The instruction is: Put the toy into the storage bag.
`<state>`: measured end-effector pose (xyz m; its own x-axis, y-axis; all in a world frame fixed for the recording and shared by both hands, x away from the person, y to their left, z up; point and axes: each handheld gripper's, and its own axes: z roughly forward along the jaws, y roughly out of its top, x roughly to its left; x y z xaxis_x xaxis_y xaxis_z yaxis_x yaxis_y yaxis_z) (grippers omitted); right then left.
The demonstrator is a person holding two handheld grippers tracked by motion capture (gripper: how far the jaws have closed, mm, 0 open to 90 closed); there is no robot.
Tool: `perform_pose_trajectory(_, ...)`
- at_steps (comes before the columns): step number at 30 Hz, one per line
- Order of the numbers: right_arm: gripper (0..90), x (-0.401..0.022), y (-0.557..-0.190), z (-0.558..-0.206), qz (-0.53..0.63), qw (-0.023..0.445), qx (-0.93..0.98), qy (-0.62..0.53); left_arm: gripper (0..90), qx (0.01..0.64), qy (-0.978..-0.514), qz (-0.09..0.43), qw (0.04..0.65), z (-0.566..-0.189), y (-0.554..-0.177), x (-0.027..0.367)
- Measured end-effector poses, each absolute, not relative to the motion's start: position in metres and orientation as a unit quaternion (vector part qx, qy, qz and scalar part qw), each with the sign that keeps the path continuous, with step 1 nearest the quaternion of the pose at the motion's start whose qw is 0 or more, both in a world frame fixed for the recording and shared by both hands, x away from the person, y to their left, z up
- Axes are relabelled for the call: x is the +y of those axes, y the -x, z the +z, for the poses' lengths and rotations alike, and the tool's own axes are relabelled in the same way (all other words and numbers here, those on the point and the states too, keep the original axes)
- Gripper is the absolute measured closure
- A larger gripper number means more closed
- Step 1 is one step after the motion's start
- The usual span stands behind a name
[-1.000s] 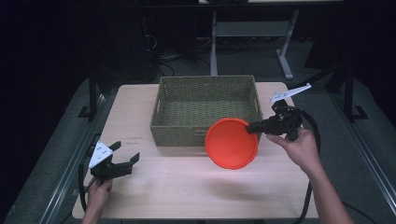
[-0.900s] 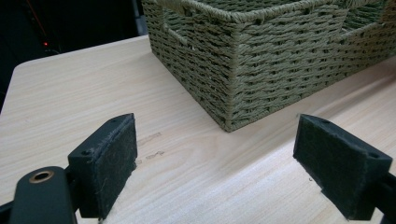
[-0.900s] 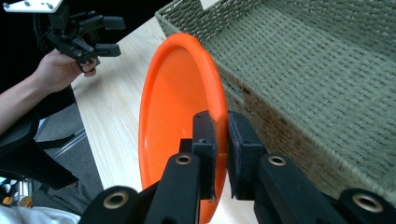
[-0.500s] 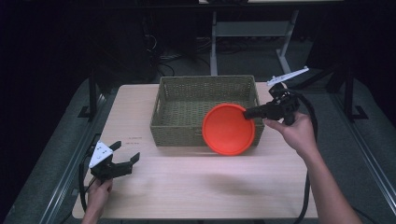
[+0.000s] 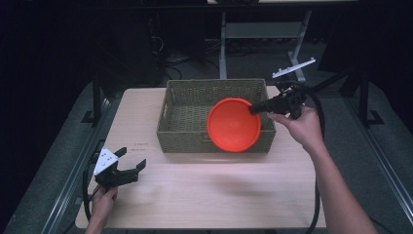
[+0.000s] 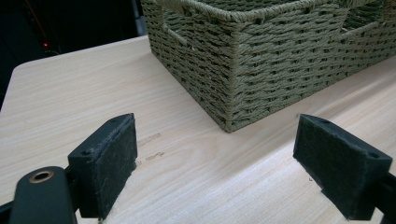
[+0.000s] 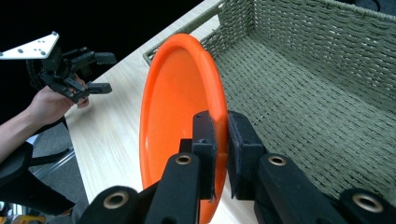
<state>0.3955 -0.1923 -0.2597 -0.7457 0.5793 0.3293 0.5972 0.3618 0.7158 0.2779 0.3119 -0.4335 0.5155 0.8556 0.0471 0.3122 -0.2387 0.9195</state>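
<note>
The orange plate [image 7: 180,116] stands on edge, its rim pinched in my right hand-held gripper [image 7: 219,140], hanging over the basket's [image 5: 185,97] near wall; the basket floor lies just ahead and below. My left hand-held gripper [image 6: 215,163] rests spread, well apart on the tabletop [image 5: 204,190].

We look down on a pale wooden table [image 5: 209,195] standing on grey floor [image 5: 341,97]. Behind it rises a light metal frame [image 5: 263,30] (dark cables [image 5: 180,53] lie tangled nearby).
</note>
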Motion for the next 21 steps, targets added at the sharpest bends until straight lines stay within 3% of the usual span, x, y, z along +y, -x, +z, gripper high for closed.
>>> perform_pose_trajectory(21,82.3,-0.183,-0.416,-0.250,-0.439,0.009,-0.821,0.365,13.0,0.400,-0.730,0.288,0.474,-0.433,-0.278,0.312)
